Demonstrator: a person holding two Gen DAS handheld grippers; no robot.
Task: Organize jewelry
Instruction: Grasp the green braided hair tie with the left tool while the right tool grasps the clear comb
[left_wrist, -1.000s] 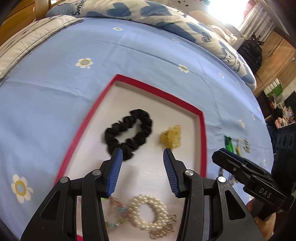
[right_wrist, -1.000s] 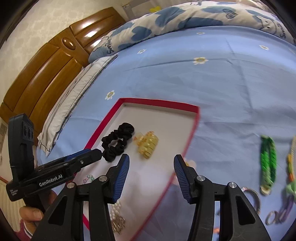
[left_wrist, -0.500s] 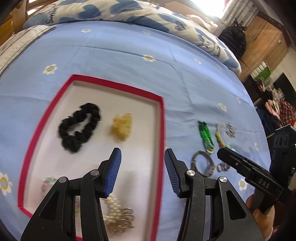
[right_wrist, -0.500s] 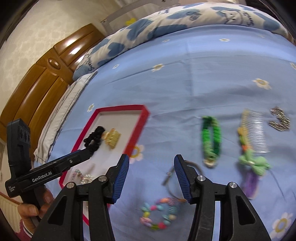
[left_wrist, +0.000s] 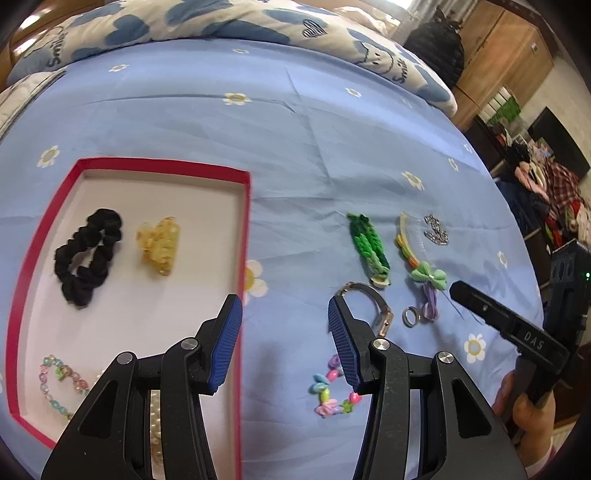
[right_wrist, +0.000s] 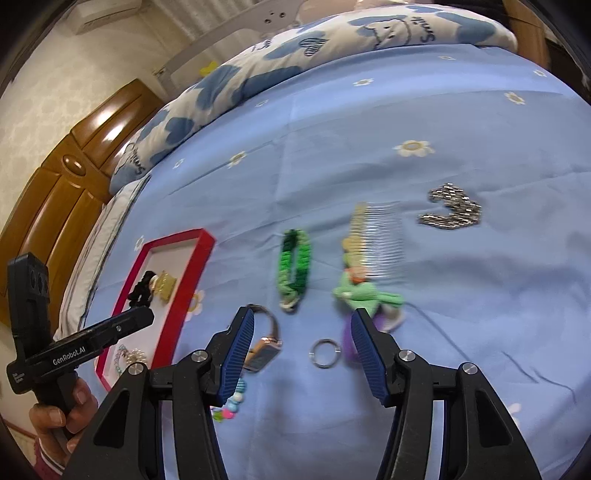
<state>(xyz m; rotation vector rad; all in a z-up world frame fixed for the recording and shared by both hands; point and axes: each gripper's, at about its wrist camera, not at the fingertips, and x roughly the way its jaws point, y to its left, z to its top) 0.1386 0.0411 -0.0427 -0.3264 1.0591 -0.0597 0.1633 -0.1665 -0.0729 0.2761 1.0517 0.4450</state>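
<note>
A red-rimmed tray (left_wrist: 246, 221) lies on the blue bedsheet and holds a black scrunchie (left_wrist: 86, 258), a yellow hair claw (left_wrist: 159, 245), a pastel bead bracelet (left_wrist: 61, 380) and a pearl bracelet (left_wrist: 157, 424). To its right on the sheet lie a green braided band (left_wrist: 369, 245), a comb clip with a green bow (left_wrist: 419, 258), a silver chain piece (left_wrist: 436, 230), a watch (left_wrist: 373, 302), a metal ring (right_wrist: 325, 352) and a colourful bead bracelet (left_wrist: 330, 391). My left gripper (left_wrist: 284, 343) is open over the tray's right rim. My right gripper (right_wrist: 303, 358) is open just above the ring.
A patterned blue-and-white duvet (left_wrist: 221, 18) is bunched along the far side of the bed. A wooden headboard (right_wrist: 66, 177) stands at the left. A wardrobe and a dark bag (left_wrist: 436, 51) are beyond the bed's right side.
Both grippers have swung right, from over the tray to over the loose items on the sheet. Both stay open and empty.
</note>
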